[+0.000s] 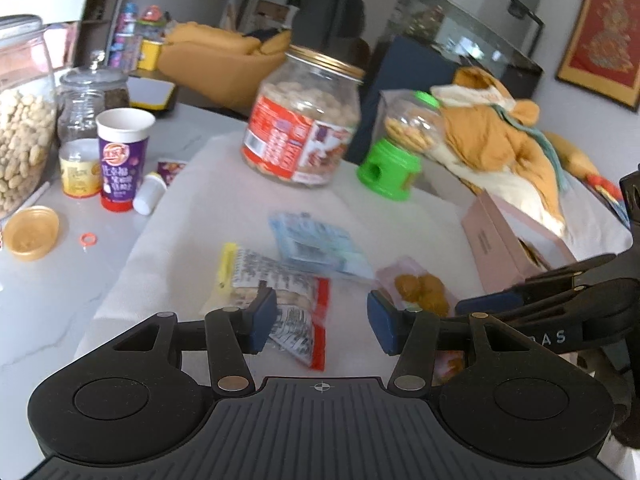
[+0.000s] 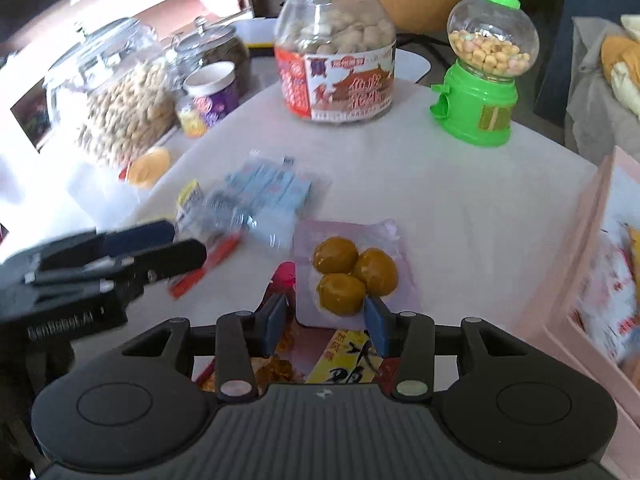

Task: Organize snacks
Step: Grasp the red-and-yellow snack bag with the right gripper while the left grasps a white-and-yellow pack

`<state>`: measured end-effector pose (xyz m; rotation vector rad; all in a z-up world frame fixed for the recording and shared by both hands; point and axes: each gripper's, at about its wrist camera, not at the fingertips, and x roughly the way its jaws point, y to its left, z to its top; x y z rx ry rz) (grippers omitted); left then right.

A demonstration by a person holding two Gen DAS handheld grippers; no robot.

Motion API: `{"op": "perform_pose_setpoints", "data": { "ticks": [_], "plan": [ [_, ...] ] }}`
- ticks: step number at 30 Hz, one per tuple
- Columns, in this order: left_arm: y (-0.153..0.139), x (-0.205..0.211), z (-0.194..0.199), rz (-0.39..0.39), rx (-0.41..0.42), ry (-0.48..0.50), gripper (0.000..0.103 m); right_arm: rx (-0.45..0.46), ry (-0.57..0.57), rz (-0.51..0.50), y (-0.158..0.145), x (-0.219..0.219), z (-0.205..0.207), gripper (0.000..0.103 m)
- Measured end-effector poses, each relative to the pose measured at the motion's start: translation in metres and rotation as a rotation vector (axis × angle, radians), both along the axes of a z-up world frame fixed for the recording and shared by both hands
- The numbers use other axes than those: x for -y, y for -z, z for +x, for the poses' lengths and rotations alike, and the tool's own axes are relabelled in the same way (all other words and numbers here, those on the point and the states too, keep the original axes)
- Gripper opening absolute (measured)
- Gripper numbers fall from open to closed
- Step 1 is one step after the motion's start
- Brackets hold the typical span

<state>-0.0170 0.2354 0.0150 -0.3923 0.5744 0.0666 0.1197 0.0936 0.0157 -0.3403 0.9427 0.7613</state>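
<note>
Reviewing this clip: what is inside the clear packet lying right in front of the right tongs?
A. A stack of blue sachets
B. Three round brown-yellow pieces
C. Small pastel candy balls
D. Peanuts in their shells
B: in the right wrist view the clear packet shows three round brown-yellow pieces, with the right tongs straddling its near edge.

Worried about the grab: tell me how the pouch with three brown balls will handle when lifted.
The pouch looks like thin clear film, so it probably flops and may slip. The three round lumps likely weigh down its middle, so an edge grip would let it sag. The right gripper straddles its near edge.
</note>
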Motion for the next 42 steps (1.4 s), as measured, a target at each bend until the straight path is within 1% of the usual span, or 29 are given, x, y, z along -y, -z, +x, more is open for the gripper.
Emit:
{"op": "perform_pose_setpoints", "data": {
  "ticks": [2, 3, 5, 6, 8, 11, 14, 16, 17, 19, 20, 21, 22, 23, 24, 25, 27, 29, 31, 33, 34, 36, 38, 39, 40, 42],
  "plan": [
    [-0.003, 0.003, -0.005, 0.016, 0.001, 0.009, 0.054, 0.045, -0.011, -0.042, -0.001, 0.006, -0.013, 0.043],
    [-0.005, 0.002, -0.008, 0.023, 0.005, -0.002, 0.053, 0.075, -0.018, -0.065, -0.001, 0.01, -0.019, 0.043],
    [-0.01, -0.005, -0.015, 0.032, 0.031, -0.066, 0.053, 0.135, -0.028, -0.105, -0.002, 0.018, -0.031, 0.043],
    [-0.011, -0.01, -0.017, 0.034, 0.04, -0.097, 0.053, 0.146, -0.026, -0.111, -0.002, 0.019, -0.034, 0.043],
    [-0.013, -0.023, -0.017, 0.027, 0.029, -0.152, 0.053, 0.14, -0.012, -0.094, -0.003, 0.031, -0.039, 0.043],
    [-0.009, -0.031, -0.007, 0.019, -0.027, -0.158, 0.053, 0.115, 0.004, -0.046, -0.002, 0.045, -0.042, 0.043],
    [-0.006, -0.024, 0.012, 0.068, -0.041, -0.119, 0.053, 0.082, 0.023, 0.003, -0.003, 0.056, -0.04, 0.043],
    [-0.004, -0.022, 0.026, 0.119, -0.039, -0.114, 0.053, 0.065, 0.034, 0.028, -0.002, 0.06, -0.038, 0.043],
    [-0.003, -0.022, 0.03, 0.13, -0.054, -0.117, 0.053, 0.058, 0.039, 0.039, -0.002, 0.062, -0.037, 0.043],
    [0.0, -0.023, 0.036, 0.103, -0.094, -0.094, 0.051, 0.055, 0.049, 0.051, -0.001, 0.066, -0.039, 0.044],
    [0.0, -0.02, 0.034, 0.093, -0.095, -0.071, 0.051, 0.055, 0.052, 0.056, -0.001, 0.068, -0.04, 0.044],
    [0.001, -0.015, 0.03, 0.089, -0.103, -0.042, 0.05, 0.058, 0.057, 0.06, -0.001, 0.071, -0.043, 0.048],
    [0.002, -0.01, 0.025, 0.083, -0.109, -0.016, 0.05, 0.066, 0.062, 0.06, 0.0, 0.075, -0.045, 0.055],
    [0.003, -0.004, 0.018, 0.066, -0.111, 0.012, 0.05, 0.073, 0.067, 0.058, 0.001, 0.078, -0.047, 0.06],
    [0.004, 0.001, 0.01, 0.041, -0.114, 0.044, 0.05, 0.079, 0.074, 0.055, 0.003, 0.081, -0.049, 0.069],
    [0.004, 0.006, 0.003, 0.024, -0.118, 0.07, 0.05, 0.085, 0.085, 0.054, 0.005, 0.085, -0.05, 0.075],
    [0.004, 0.018, -0.01, 0.023, -0.125, 0.122, 0.05, 0.085, 0.102, 0.055, 0.008, 0.09, -0.05, 0.079],
    [0.002, 0.025, -0.022, 0.021, -0.131, 0.154, 0.05, 0.086, 0.12, 0.061, 0.009, 0.096, -0.05, 0.082],
    [-0.002, 0.024, -0.033, 0.03, -0.129, 0.129, 0.05, 0.108, 0.135, 0.049, 0.01, 0.099, -0.051, 0.085],
    [-0.008, 0.019, -0.044, 0.054, -0.143, 0.056, 0.049, 0.151, 0.155, 0.026, 0.011, 0.102, -0.056, 0.086],
    [-0.01, 0.014, -0.047, 0.047, -0.159, 0.027, 0.049, 0.165, 0.164, 0.019, 0.011, 0.104, -0.058, 0.086],
    [-0.011, 0.005, -0.056, -0.026, -0.209, 0.006, 0.049, 0.171, 0.177, 0.025, 0.013, 0.112, -0.06, 0.087],
    [-0.01, 0.004, -0.061, -0.121, -0.24, 0.036, 0.049, 0.155, 0.196, 0.052, 0.014, 0.122, -0.061, 0.087],
    [-0.009, 0.005, -0.06, -0.152, -0.249, 0.052, 0.049, 0.147, 0.207, 0.068, 0.015, 0.127, -0.061, 0.088],
    [-0.008, 0.01, -0.059, -0.167, -0.251, 0.069, 0.049, 0.139, 0.219, 0.085, 0.017, 0.132, -0.061, 0.089],
    [-0.005, 0.019, -0.049, -0.155, -0.249, 0.062, 0.049, 0.126, 0.243, 0.116, 0.02, 0.139, -0.061, 0.09]
  ]
}}
